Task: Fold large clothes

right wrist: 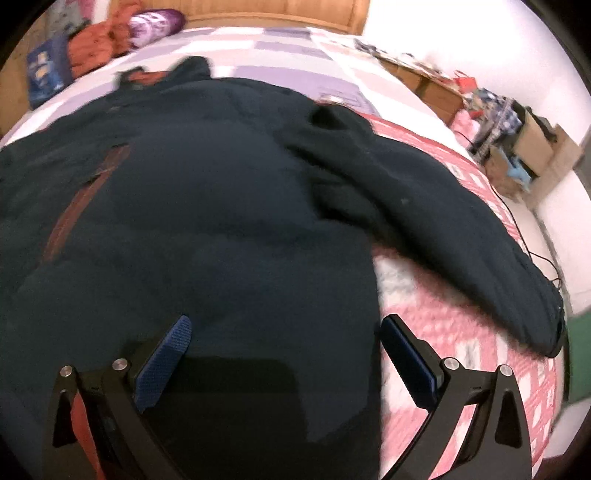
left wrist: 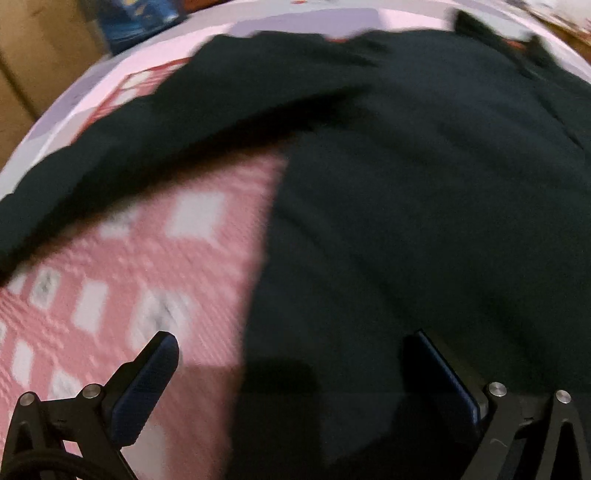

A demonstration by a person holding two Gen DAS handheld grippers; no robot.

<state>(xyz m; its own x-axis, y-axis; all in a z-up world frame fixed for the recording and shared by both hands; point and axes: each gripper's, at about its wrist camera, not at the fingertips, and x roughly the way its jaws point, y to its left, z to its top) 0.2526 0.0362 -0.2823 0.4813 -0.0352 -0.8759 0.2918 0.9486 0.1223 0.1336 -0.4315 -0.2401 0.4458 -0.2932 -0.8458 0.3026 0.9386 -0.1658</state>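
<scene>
A large dark navy jacket (right wrist: 207, 206) lies spread flat on a bed, with a brown zipper strip (right wrist: 81, 203) down its front and an orange-lined collar at the far end. Its right sleeve (right wrist: 443, 221) stretches out to the right over the quilt. It also fills the left wrist view (left wrist: 406, 184), with its left sleeve (left wrist: 129, 147) stretching to the left. My left gripper (left wrist: 291, 339) is open and empty above the jacket's left side edge. My right gripper (right wrist: 284, 325) is open and empty above the jacket's right side edge.
A pink and white checked quilt (right wrist: 461, 332) covers the bed, with lilac patches further away. An orange cloth (right wrist: 96, 48) and a purple pillow (right wrist: 155, 22) lie by the wooden headboard. Cardboard boxes (right wrist: 532, 147) with clutter stand by the right wall. A blue box (left wrist: 136, 18) stands at the left.
</scene>
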